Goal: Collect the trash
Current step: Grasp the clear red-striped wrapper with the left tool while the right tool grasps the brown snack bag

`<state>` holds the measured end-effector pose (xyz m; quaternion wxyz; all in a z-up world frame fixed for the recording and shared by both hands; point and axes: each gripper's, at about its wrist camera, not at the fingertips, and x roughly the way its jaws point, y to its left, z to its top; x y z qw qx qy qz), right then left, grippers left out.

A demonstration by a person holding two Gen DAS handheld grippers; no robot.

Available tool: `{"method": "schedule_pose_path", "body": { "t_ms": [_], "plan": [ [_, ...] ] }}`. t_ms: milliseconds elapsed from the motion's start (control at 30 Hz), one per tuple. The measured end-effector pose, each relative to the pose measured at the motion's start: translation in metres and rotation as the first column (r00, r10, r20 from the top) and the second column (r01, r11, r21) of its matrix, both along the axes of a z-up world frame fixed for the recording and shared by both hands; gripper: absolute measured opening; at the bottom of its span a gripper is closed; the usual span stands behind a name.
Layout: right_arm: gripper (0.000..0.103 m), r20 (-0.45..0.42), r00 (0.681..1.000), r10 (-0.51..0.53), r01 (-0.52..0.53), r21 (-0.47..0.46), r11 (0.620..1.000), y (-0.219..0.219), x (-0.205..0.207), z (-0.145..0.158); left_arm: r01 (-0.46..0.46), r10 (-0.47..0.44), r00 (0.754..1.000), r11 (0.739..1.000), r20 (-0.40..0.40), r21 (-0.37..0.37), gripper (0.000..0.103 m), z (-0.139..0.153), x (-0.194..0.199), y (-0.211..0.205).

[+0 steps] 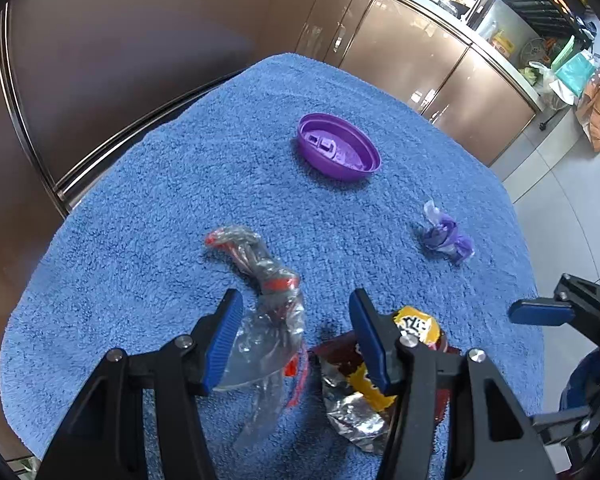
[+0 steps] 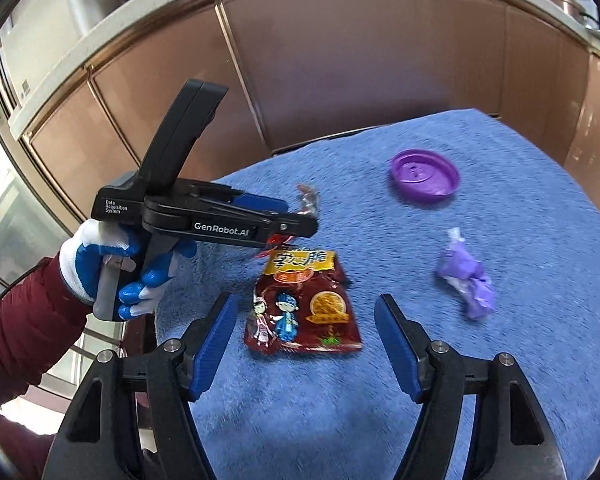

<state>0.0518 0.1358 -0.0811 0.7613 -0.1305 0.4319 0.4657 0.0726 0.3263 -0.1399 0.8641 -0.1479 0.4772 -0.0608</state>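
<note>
A crumpled clear plastic wrapper with red print (image 1: 266,304) lies on the blue towel (image 1: 172,184). My left gripper (image 1: 294,340) is open and hovers over it, jaws either side of its lower part; it also shows in the right wrist view (image 2: 296,216). A red and yellow snack packet (image 2: 300,304) lies flat in front of my open right gripper (image 2: 304,344), and shows in the left wrist view (image 1: 416,328) beside the right finger. A crumpled purple wrapper (image 2: 466,276) lies to the right. A purple lid (image 2: 425,178) sits farther back.
The towel covers a small round table whose edges drop off on all sides. Brown cabinet doors (image 2: 360,64) stand behind it. A tiled floor (image 1: 560,184) lies to the right. The right gripper's blue finger (image 1: 540,312) shows at the left wrist view's right edge.
</note>
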Motion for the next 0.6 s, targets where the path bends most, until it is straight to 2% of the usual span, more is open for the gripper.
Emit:
{"method": "schedule_pose_path", "body": {
  "t_ms": [433,600],
  "plan": [
    [0.075,-0.022,0.998,0.051,-0.052,-0.071,0.996,0.043,0.013,-0.032,0.008,-0.008,1.0,1.0,-0.005,-0.016,0.04,-0.012,-0.002,0.003],
    [0.077,-0.033,0.998,0.056,-0.059,-0.091,0.994,0.053,0.018,-0.044,0.006,-0.006,1.0,1.0,-0.002,-0.017,0.038,-0.013,-0.004,0.003]
  ]
}}
